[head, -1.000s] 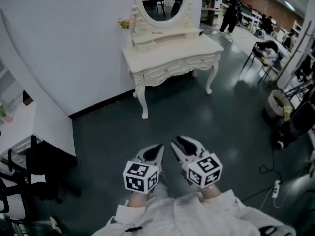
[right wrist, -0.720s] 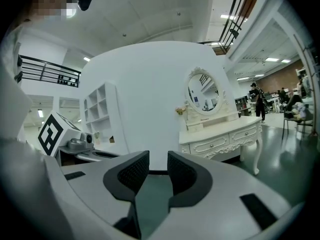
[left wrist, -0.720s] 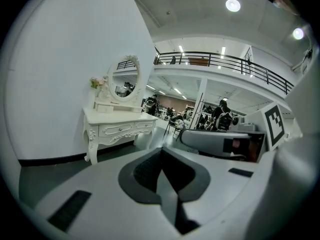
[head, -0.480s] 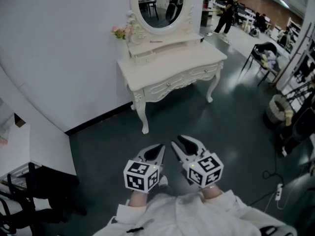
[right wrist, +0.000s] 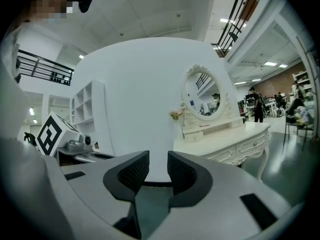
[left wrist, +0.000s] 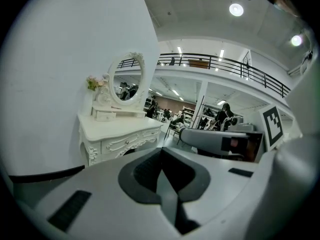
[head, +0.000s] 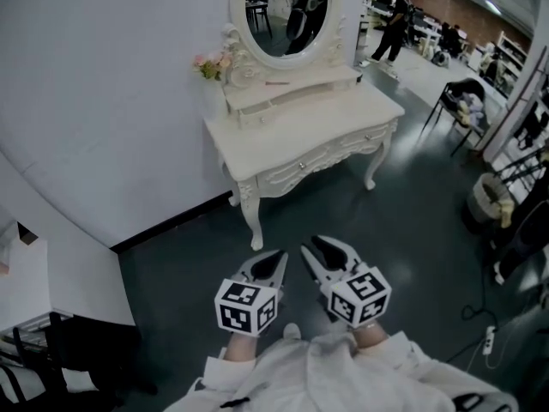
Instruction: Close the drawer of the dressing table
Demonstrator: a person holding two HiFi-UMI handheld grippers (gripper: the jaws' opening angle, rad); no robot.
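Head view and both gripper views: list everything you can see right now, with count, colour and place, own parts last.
dressing table: one, cream, against the white wall, ahead of both grippers
small drawer: one, cream, under the mirror shelf at left, seems to stick out slightly
mirror: one, oval, cream frame, at the table's back
flowers: one bunch, pink, left of the mirror
chair: one, black, far right
person: one, dark clothes, far background
sleeves: two, white, bottom edge
left gripper: one, grey, jaws together, empty
right gripper: one, grey, jaws slightly apart, empty
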